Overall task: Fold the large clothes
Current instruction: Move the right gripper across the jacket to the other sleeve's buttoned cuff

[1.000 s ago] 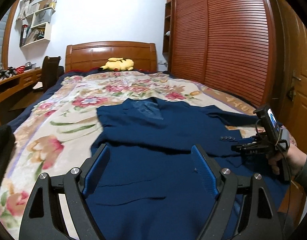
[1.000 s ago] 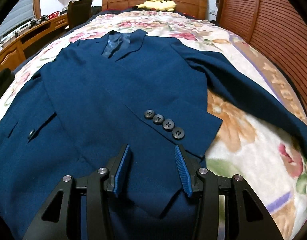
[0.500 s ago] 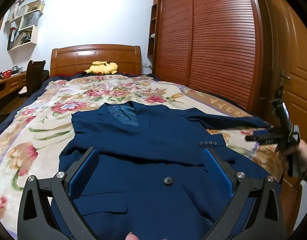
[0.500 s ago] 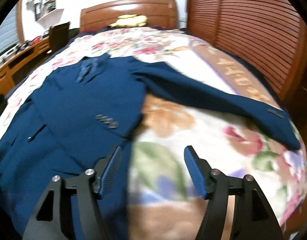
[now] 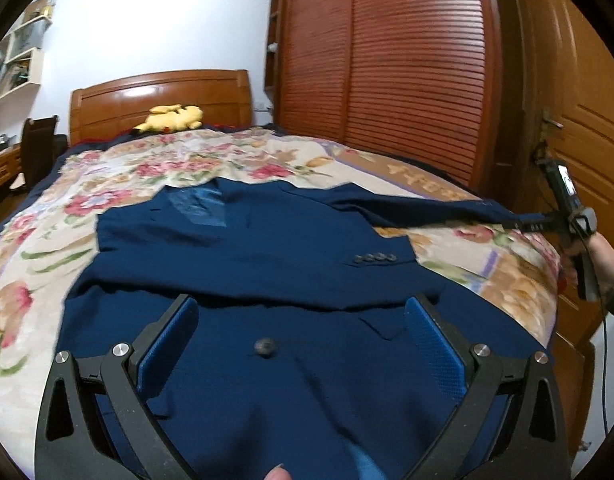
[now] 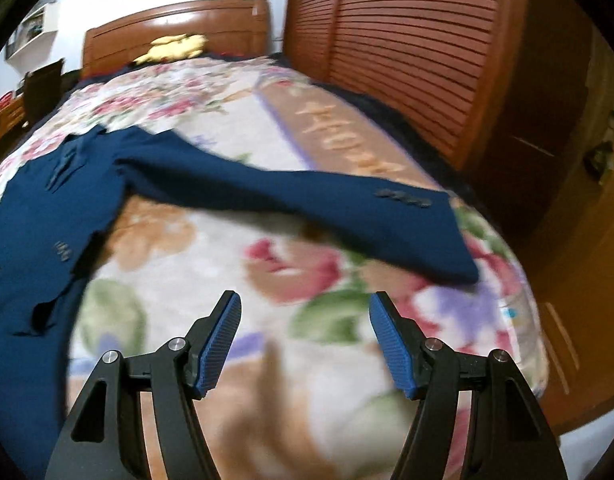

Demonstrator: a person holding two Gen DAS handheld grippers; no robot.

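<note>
A navy blue suit jacket (image 5: 235, 248) lies front up on the floral bedspread (image 5: 39, 264). One sleeve is folded across its chest, cuff buttons (image 5: 375, 258) showing. The other sleeve (image 6: 291, 196) stretches out toward the bed's right edge and ends in a cuff (image 6: 443, 240). My left gripper (image 5: 301, 320) hovers wide open over the jacket's lower front, a front button (image 5: 264, 347) showing between its fingers, untouched. My right gripper (image 6: 305, 322) is open over bare bedspread, short of the stretched cuff, with nothing between its pads. In the left wrist view the right gripper (image 5: 511, 225) points at that sleeve's end.
A yellow plush toy (image 5: 173, 117) lies by the wooden headboard (image 5: 159, 92). Louvred wardrobe doors (image 5: 387, 60) run along the bed's right side, with a wooden door (image 5: 587, 128) nearer. A chair (image 5: 37, 152) and desk stand at the left. The bed's foot corner (image 6: 527, 320) drops off at the right.
Both grippers' jaws have widened. My right gripper has swung right, from above the folded sleeve's cuff to over the bedspread near the stretched sleeve. My left gripper shifted over the jacket's front.
</note>
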